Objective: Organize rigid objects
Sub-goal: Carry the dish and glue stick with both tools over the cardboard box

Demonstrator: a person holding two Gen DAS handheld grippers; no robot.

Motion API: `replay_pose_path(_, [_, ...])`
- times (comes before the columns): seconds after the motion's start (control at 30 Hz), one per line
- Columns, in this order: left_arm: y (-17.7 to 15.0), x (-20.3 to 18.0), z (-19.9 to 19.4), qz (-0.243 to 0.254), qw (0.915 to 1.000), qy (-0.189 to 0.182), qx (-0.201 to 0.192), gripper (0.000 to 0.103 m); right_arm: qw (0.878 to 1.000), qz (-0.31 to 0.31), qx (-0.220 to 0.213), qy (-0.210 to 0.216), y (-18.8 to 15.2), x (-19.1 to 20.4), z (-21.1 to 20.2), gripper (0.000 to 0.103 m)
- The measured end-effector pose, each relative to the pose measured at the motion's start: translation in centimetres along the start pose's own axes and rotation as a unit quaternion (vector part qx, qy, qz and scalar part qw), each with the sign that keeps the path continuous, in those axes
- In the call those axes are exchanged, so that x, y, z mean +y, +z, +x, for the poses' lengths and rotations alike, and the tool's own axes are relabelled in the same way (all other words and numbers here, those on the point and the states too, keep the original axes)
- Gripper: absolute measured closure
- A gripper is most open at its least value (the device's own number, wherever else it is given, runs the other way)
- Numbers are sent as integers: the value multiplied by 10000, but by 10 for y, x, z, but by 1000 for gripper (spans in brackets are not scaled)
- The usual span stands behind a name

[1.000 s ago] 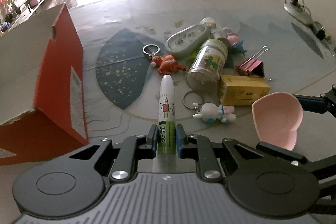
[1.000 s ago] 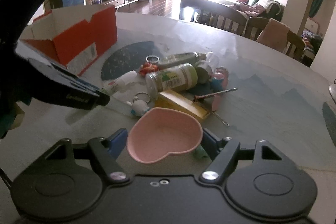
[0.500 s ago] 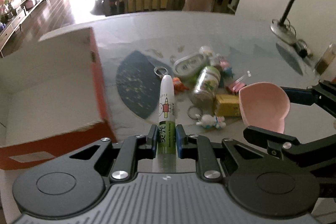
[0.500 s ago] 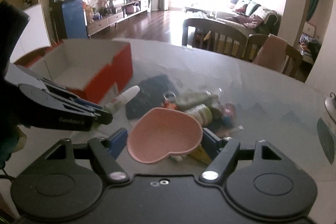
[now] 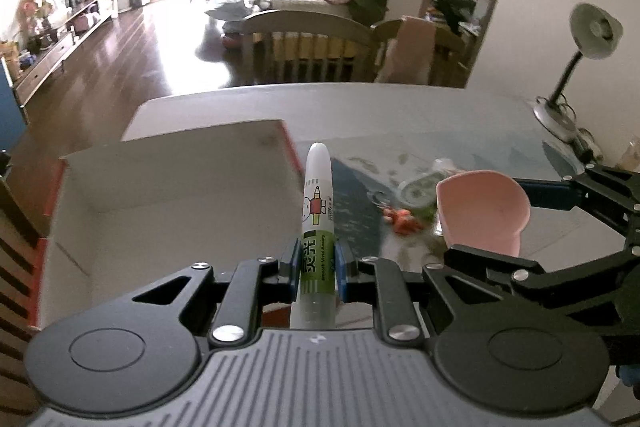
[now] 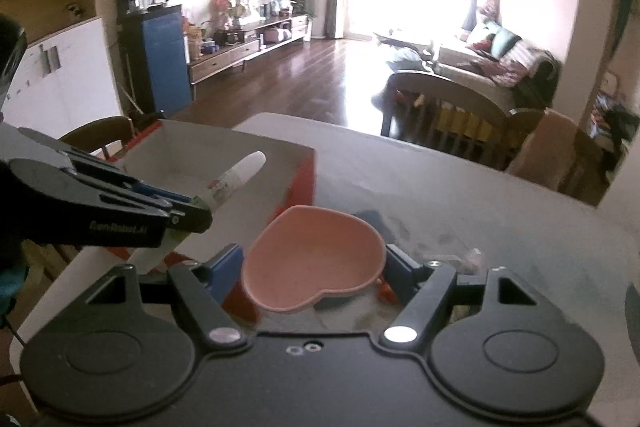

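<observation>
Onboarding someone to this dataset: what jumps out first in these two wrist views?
Both grippers are loaded. The left gripper is shut on a white-and-green glue pen pointing over the open orange box, while the right gripper clamps a pink heart-shaped dish just right of it. Behind them, blurred small items including an orange toy lie on the round table.

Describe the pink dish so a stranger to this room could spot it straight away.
Start at the open orange-red cardboard box on the round table. Just to its right, the right gripper holds the pink dish above the tabletop, clamped in its jaws. It is heart-shaped, shallow and plain pink, unlike the slim white and green glue tube in the left gripper.
</observation>
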State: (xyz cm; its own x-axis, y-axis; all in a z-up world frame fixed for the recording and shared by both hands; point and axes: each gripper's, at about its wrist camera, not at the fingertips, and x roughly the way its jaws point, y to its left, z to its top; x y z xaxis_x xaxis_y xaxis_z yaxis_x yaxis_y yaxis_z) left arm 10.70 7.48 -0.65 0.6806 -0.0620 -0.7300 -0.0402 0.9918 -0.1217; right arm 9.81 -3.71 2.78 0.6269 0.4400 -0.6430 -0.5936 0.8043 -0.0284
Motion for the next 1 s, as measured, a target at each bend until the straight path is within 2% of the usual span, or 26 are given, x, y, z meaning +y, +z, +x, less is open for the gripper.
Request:
replay_pose_path(0.23, [15,54,-6,-137,9995,296,-20,86,9996,-180,59,203,32,33,31,28])
replay_pose_path(0.4, [25,87,6,-186,9987,473,101,86,9991,-295,191,233,46,56,62,28])
replay_pose_path(0.67, [26,134,47,-199,9947,868,506,86,9966,-461,638,230,51,80,124,28])
replay_pose_path(1.0, [13,162,99,91,9877,848,1309,86,9874,-511,1473,265,39,96,197,28])
